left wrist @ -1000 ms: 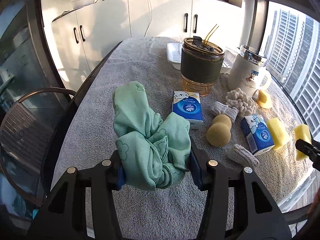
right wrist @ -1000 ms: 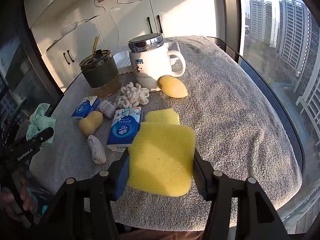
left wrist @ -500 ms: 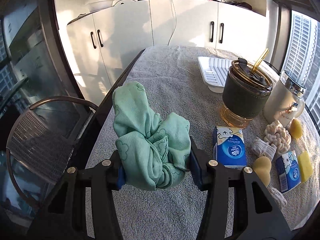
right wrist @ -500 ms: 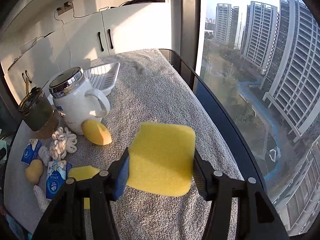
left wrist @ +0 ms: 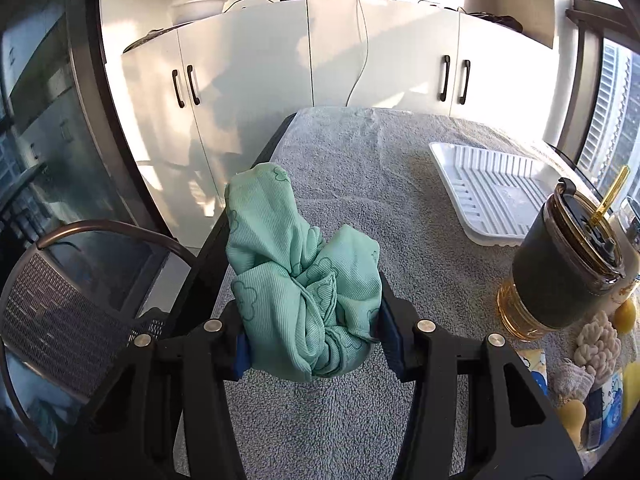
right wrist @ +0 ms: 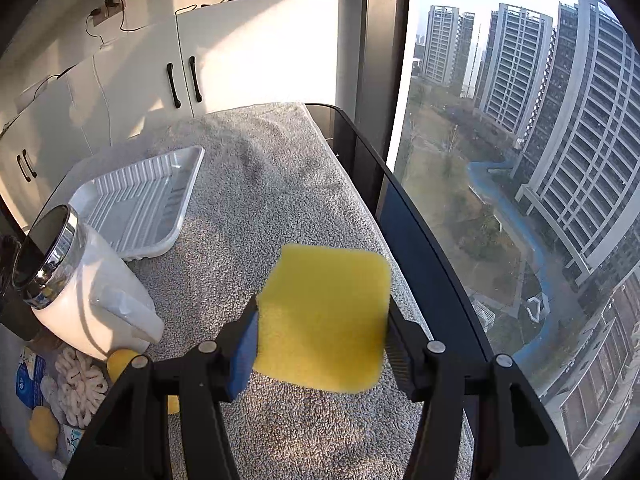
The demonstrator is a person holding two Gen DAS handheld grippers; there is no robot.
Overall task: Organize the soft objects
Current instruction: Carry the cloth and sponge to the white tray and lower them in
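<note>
My left gripper [left wrist: 312, 332] pinches the green cloth [left wrist: 300, 300]; my right gripper [right wrist: 320, 344] clamps the yellow sponge [right wrist: 324, 320]. The white tray [right wrist: 100, 188] lies upper left of the sponge, upper right of the cloth.

A bunched mint-green cloth [left wrist: 304, 296] and a flat yellow sponge [right wrist: 324, 320] are each held pinched above the grey towel-covered table [left wrist: 360, 168].
</note>
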